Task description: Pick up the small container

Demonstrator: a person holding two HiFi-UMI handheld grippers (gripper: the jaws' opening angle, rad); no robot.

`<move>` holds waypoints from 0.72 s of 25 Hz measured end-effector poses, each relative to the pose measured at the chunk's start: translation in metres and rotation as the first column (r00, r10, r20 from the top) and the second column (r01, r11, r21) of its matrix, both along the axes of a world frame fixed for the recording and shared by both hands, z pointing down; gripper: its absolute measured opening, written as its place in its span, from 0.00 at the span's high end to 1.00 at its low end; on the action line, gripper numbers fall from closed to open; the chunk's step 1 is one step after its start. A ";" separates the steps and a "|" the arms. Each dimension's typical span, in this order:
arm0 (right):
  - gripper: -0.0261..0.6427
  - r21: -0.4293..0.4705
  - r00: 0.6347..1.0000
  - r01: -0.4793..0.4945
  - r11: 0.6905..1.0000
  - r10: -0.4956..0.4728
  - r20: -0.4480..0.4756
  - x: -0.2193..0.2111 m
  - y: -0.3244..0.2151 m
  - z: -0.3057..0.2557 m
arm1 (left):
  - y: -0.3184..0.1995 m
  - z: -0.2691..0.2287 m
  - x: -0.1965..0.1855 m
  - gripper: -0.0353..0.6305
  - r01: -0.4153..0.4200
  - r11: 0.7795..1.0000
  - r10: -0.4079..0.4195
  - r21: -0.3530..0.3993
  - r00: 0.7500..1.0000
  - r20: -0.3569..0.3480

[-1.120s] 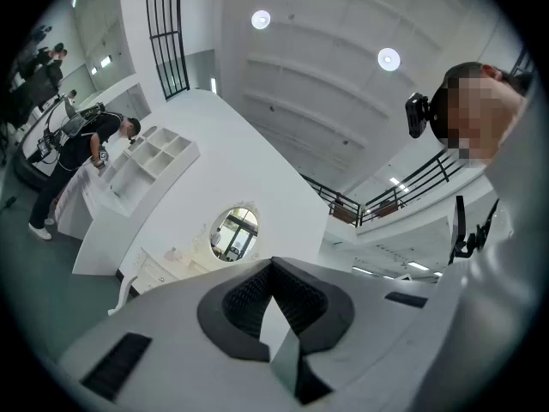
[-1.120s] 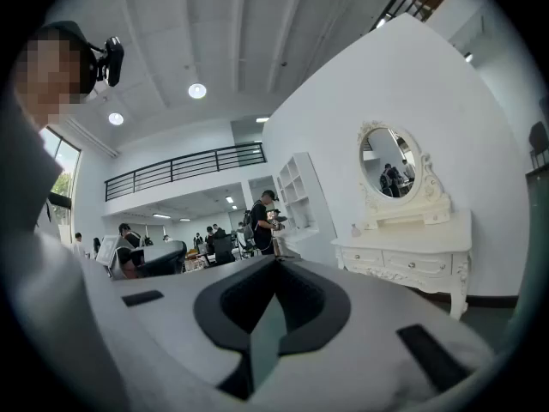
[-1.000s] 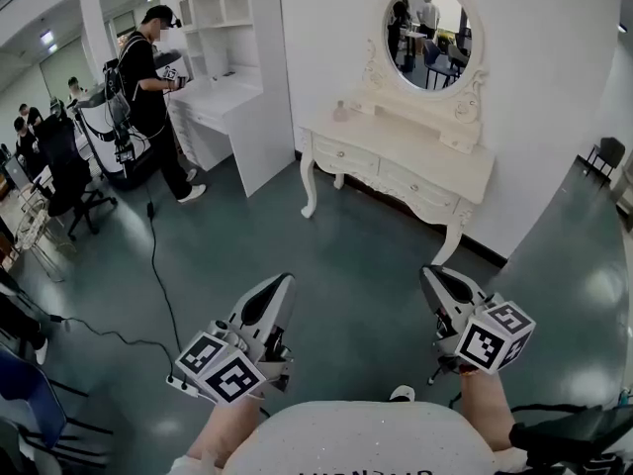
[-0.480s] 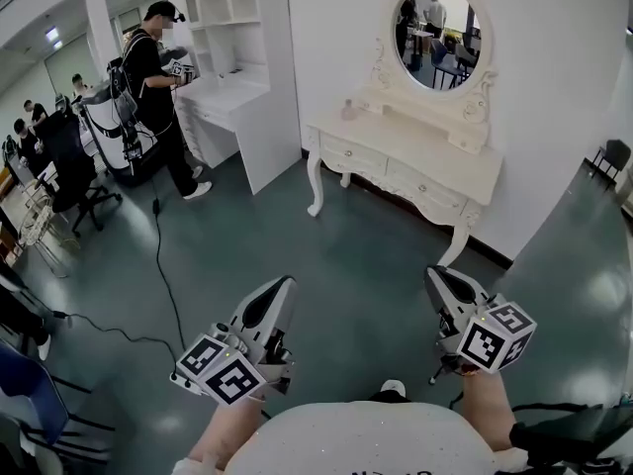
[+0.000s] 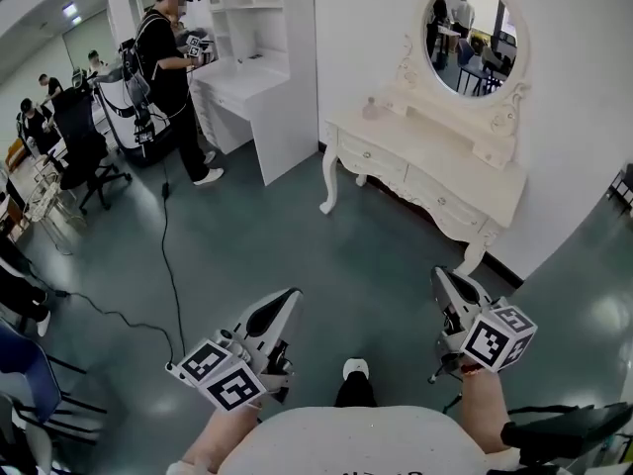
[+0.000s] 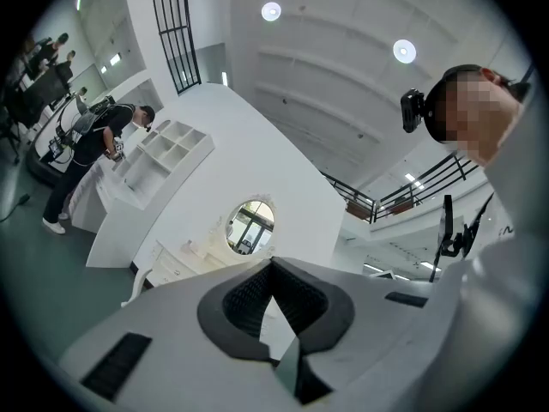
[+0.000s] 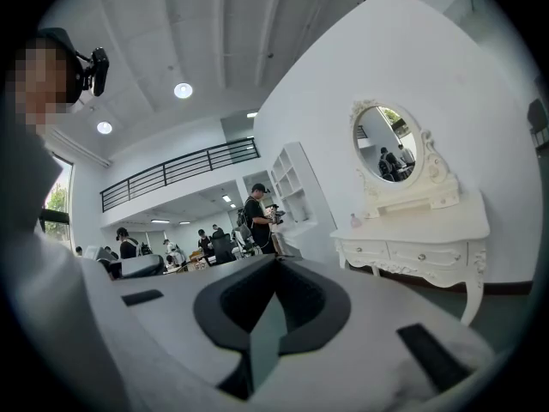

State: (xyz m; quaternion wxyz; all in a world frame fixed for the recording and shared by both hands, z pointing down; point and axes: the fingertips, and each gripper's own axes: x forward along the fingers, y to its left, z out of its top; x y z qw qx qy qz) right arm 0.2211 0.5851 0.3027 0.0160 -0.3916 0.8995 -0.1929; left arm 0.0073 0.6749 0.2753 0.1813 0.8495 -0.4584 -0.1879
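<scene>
Green floor (image 5: 297, 236) lies open between you and the white desk (image 5: 425, 156) under the oval mirror (image 5: 473, 38), so nothing blocks your way to it. Your left tongs (image 5: 285, 303) and right tongs (image 5: 444, 281) are both closed with nothing between the pads. You hold them low and roughly level in front of you, a carrying posture rather than a reach. The small container (image 5: 371, 110) (a pale, pinkish little bottle, as far as I can tell) stands upright on the desk's left end, well ahead of both tongs and roughly between their lines. It sits close to the mirror's base, so I judge a frontal approach is best, and you should open one pair only once you are near.
</scene>
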 end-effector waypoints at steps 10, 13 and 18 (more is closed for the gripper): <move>0.95 0.045 0.990 0.140 0.989 -0.139 -0.016 -0.038 -0.126 -0.017 | -0.107 -0.019 -0.007 0.95 0.059 0.998 -0.059 0.006 0.998 0.017; 0.95 0.061 0.989 0.150 0.987 -0.149 -0.025 -0.035 -0.165 -0.022 | -0.143 -0.022 -0.008 0.95 0.088 0.996 -0.089 0.013 0.996 0.011; 0.95 0.067 0.990 0.141 0.988 -0.140 -0.024 -0.028 -0.219 -0.022 | -0.190 -0.025 -0.006 0.95 0.110 0.993 -0.110 0.031 0.994 0.010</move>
